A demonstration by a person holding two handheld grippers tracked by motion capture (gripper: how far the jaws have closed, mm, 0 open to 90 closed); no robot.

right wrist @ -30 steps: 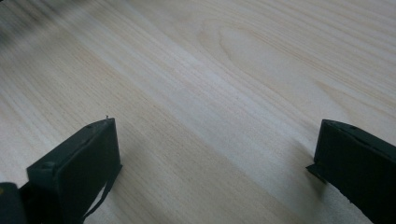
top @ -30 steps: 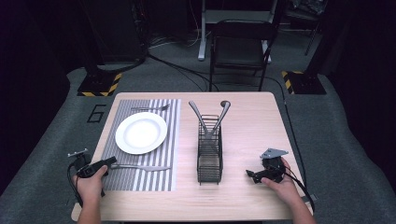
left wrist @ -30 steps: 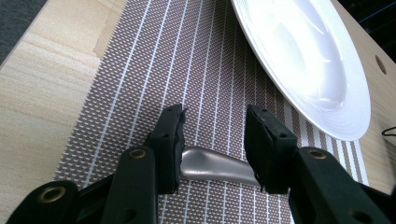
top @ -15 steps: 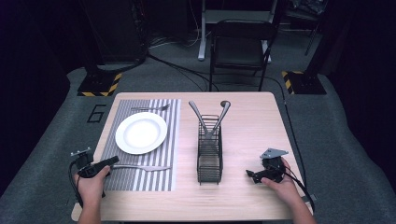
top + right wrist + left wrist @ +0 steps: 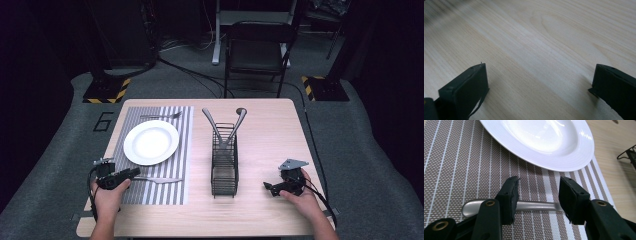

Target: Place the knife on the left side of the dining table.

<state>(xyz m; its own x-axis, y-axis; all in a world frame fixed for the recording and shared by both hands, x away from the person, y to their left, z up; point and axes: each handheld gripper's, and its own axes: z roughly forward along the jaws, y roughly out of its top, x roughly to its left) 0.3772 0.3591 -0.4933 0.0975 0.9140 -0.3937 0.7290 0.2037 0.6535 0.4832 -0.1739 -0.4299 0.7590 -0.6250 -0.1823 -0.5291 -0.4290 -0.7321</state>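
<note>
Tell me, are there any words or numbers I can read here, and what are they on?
"6": a big dark number on the grey floor, just left of the table, beside the striped mat.
No words, labels or brand names can be read on the plate, the wire basket or anything else.

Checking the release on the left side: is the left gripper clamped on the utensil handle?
No: the left gripper has its jaws apart, clear of the utensil handle lying on the striped placemat.
</note>
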